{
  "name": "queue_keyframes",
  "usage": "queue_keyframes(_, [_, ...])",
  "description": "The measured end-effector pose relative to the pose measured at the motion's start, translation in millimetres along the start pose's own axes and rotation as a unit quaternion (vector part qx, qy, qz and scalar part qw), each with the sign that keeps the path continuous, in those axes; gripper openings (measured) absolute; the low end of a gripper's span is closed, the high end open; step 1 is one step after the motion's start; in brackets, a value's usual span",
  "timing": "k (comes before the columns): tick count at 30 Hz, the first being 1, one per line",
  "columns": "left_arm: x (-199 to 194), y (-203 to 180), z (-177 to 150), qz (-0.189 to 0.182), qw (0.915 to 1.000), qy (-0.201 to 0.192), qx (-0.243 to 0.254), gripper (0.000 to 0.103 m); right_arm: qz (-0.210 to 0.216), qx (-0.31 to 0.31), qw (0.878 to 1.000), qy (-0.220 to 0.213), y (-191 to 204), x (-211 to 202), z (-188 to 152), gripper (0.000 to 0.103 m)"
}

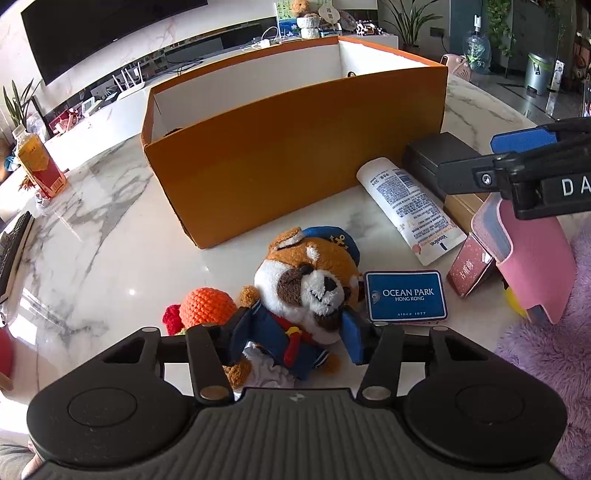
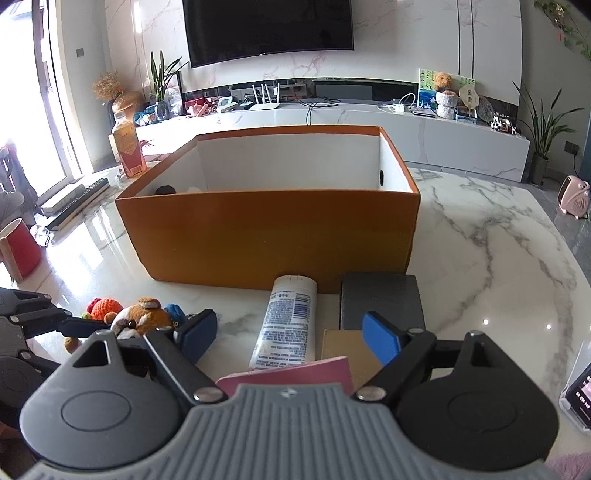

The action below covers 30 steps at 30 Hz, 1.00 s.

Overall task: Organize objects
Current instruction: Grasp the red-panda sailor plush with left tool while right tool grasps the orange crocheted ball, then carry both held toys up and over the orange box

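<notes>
Most of the sorting is still ahead: the orange box [image 2: 273, 240] holds little, while the sailor plush [image 1: 303, 288], Vaseline tube [image 1: 410, 210] and pink case [image 1: 532, 258] lie on the bench [image 1: 92, 221] near it. Your left gripper [image 1: 295, 336] angles down, jaws pinching the plush's body; your right gripper [image 2: 291, 339] hovers spread wide over the tube, holding nothing.

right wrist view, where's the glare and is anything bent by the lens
Right wrist view: window glare washes the glossy white marble table at left; the straight-sided orange cardboard box bows outward. Left wrist view: the same box curves more, and the black wall television bends.
</notes>
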State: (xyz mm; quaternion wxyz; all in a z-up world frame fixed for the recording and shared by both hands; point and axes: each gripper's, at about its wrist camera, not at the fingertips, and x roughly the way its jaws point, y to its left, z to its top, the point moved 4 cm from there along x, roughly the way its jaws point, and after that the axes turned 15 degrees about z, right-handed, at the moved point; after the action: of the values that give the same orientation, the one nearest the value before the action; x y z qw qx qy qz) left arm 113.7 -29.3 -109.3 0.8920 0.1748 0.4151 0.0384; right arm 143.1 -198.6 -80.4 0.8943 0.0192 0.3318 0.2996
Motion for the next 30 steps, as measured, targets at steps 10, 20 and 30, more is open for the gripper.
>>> queue_keyframes(10, [-45,51,16,-0.012,0.9953,-0.037,-0.088,0.056,0.032,-0.012,0.999,0.005,29,6,15,0.086])
queue_keyframes(20, [-34,122,7,0.048,0.9828,-0.007,-0.178,0.056,0.140,-0.045,0.988,0.053,99,56,22,0.069])
queue_keyframes(30, [-7,151,-20,0.071,0.9728,0.032,-0.218,0.056,0.177,-0.067,0.975,0.112,132,121,13,0.057])
